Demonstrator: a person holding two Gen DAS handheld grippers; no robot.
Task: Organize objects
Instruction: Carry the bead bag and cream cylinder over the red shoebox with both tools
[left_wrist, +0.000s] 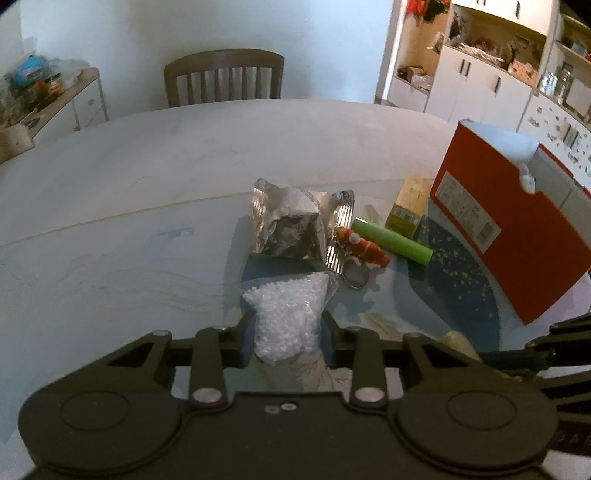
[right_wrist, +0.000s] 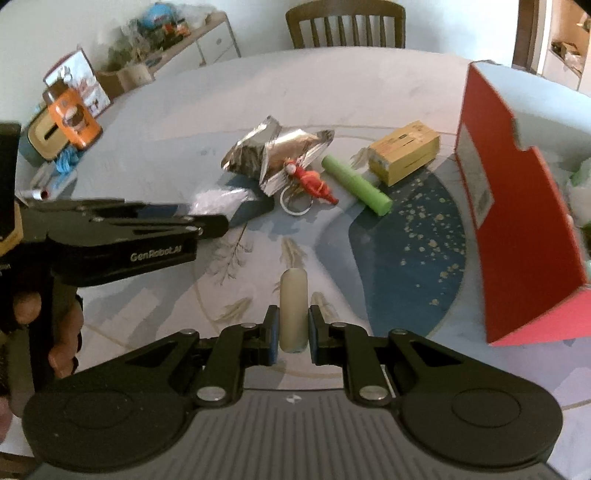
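Observation:
My left gripper (left_wrist: 288, 332) is shut on a clear bag of white beads (left_wrist: 290, 317), held just above the table. The same gripper (right_wrist: 207, 225) shows from the side in the right wrist view, with the bag (right_wrist: 218, 201) at its tip. My right gripper (right_wrist: 293, 328) is shut on a pale cream cylinder (right_wrist: 293, 306) that stands upright between the blue pads. Behind lie a crumpled silver foil bag (left_wrist: 288, 225), a red figure keychain (left_wrist: 364, 249), a green tube (left_wrist: 391, 240) and a yellow carton (left_wrist: 408, 205). A red box (left_wrist: 506, 225) stands open at the right.
A blue flat object (left_wrist: 273, 267) lies under the bead bag. An orange toy (right_wrist: 72, 118) and other clutter sit at the table's left edge. A wooden chair (left_wrist: 223, 79) stands at the far side; shelves (left_wrist: 480, 55) fill the right wall. A hand (right_wrist: 62, 332) holds the left gripper's handle.

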